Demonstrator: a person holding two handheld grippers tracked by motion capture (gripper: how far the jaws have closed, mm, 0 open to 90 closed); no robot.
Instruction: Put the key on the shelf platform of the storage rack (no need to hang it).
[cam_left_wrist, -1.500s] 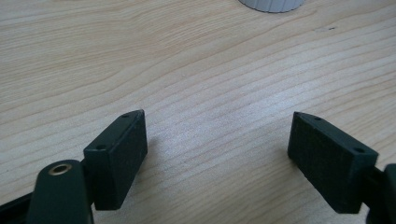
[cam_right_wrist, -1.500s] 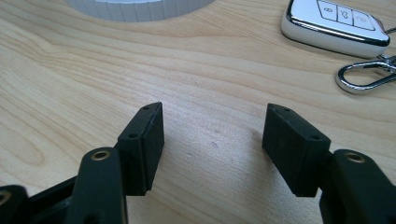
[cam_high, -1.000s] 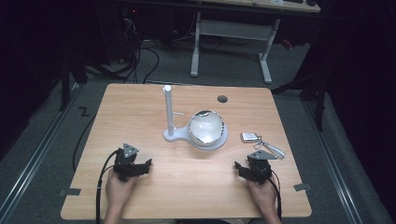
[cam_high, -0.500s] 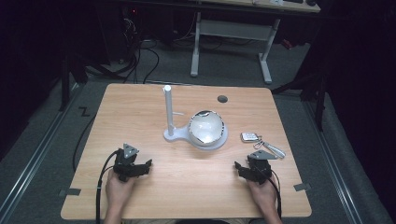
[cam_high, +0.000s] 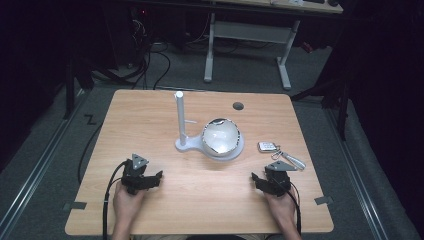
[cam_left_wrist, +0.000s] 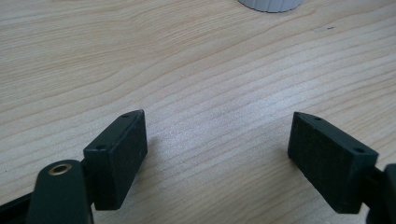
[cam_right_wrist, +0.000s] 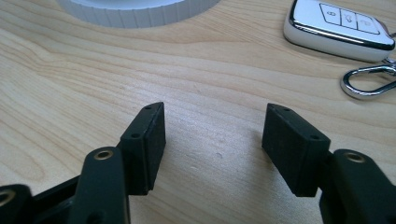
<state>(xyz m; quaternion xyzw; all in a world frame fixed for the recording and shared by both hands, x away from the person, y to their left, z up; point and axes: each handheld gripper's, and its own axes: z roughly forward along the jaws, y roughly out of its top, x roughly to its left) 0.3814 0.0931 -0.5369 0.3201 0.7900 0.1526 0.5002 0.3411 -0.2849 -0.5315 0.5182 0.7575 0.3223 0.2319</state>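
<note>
A white stand with an upright post and a shiny round dish sits mid-table. Right of it lies a white car key fob with a metal clip. The fob and its ring lie ahead and to the right of my right gripper. That gripper rests low over the wood near the front right; its jaws have just been closing a little, stand apart, and hold nothing. My left gripper rests at the front left, open over bare wood.
The wooden table has a dark cable hole at the back. The stand's ribbed white base lies just ahead of the right gripper, and its edge far ahead of the left. A white desk frame stands on the floor behind.
</note>
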